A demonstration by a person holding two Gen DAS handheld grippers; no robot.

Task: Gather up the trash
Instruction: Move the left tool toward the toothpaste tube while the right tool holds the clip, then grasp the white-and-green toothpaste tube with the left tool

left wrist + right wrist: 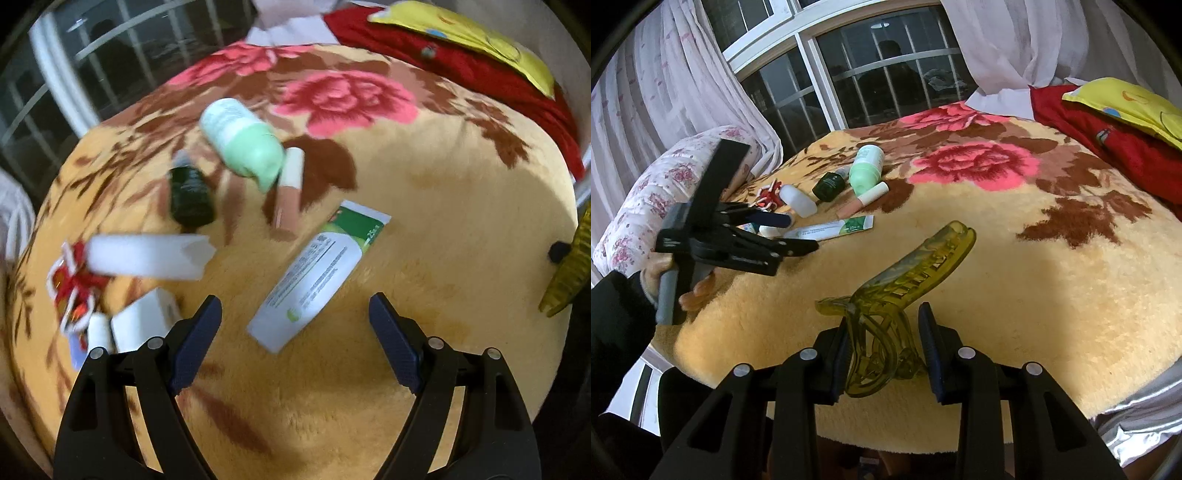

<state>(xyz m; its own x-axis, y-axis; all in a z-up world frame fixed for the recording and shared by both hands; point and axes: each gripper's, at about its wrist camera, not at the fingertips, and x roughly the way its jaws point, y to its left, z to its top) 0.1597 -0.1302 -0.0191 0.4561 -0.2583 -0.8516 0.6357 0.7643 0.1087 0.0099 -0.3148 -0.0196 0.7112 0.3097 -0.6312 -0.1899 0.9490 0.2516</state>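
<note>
Trash tube (314, 273) sits mid-frame under my spread, empty left claw (295, 343); right claw (886, 354) grips the hair clip (905, 295). Fluffy blanket (443, 229) could snag it.

1. Left wrist view: motion blur smears the green bottle (246, 142), the white tube (314, 275) and the print on it; the gripper fingers stay sharp.
2. Right wrist view: sharp throughout; warm indoor light on the blanket (1015, 266).
3. Window (871, 70) dark, with a ceiling lamp reflected in the glass.
4. Both views: fisheye bending and black vignette at the corners.
5. Soft shadow along the blanket's near edge.
</note>
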